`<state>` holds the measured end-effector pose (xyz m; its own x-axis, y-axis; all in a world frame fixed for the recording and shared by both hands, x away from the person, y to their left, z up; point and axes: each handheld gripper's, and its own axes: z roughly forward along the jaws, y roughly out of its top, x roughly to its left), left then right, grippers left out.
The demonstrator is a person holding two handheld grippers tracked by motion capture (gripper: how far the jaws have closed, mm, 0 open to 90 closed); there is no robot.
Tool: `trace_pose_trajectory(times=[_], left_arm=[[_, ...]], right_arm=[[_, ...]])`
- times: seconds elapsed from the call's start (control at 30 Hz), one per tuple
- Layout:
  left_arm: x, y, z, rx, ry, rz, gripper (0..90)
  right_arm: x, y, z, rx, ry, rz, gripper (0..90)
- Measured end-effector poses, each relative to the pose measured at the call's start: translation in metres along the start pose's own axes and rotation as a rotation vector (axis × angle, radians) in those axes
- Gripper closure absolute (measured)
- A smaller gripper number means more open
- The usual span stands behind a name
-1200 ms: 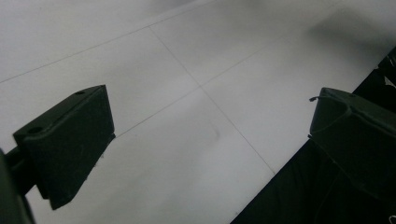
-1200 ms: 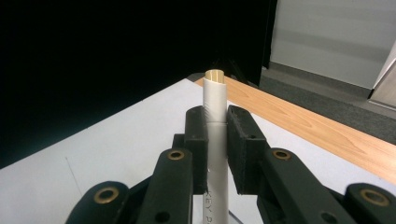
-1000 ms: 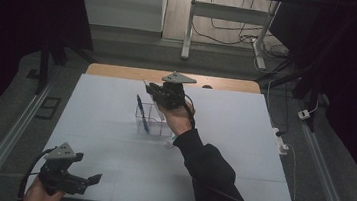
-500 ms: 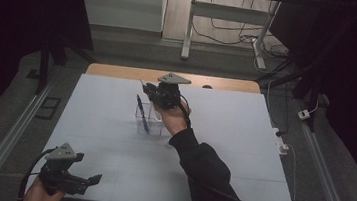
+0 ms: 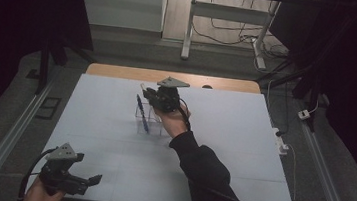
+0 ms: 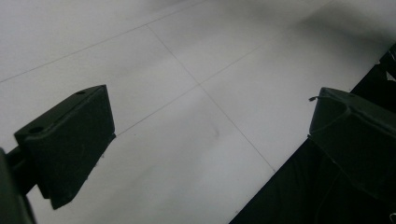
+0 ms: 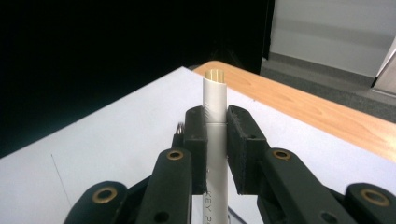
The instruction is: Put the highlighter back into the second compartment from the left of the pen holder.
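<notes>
right gripper clamped on a white marker, jaws pressing both sides of the barrel, its cream end poking up just past the jaw tips. below the gripper, a clear holder stands on the white table with a blue pen leaning in it. beyond, the table's wooden edge. left gripper at the near left corner, well apart, jaws spread wide over bare table.

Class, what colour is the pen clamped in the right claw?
White pen, clearest in the right gripper view.
</notes>
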<state>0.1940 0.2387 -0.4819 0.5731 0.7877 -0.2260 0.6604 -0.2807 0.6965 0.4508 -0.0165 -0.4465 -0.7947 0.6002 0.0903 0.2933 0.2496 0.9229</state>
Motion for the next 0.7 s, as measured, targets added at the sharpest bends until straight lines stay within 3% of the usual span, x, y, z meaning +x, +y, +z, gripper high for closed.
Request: trace_pose_trajectory(times=[0.2, 0.57, 0.7], left_arm=[[0.000, 0.000, 0.000, 0.002, 0.002, 0.001, 0.1], [0.000, 0.000, 0.000, 0.004, 0.006, 0.002, 0.1], [0.000, 0.000, 0.001, 0.004, 0.006, 0.001, 0.1]], right_arm=[[-0.002, -0.005, -0.001, 0.036, 0.000, -0.004, 76.5], [-0.004, 0.005, -0.018, 0.115, 0.033, -0.047, 53.2], [-0.007, 0.007, -0.027, 0.150, 0.050, -0.034, 45.8]])
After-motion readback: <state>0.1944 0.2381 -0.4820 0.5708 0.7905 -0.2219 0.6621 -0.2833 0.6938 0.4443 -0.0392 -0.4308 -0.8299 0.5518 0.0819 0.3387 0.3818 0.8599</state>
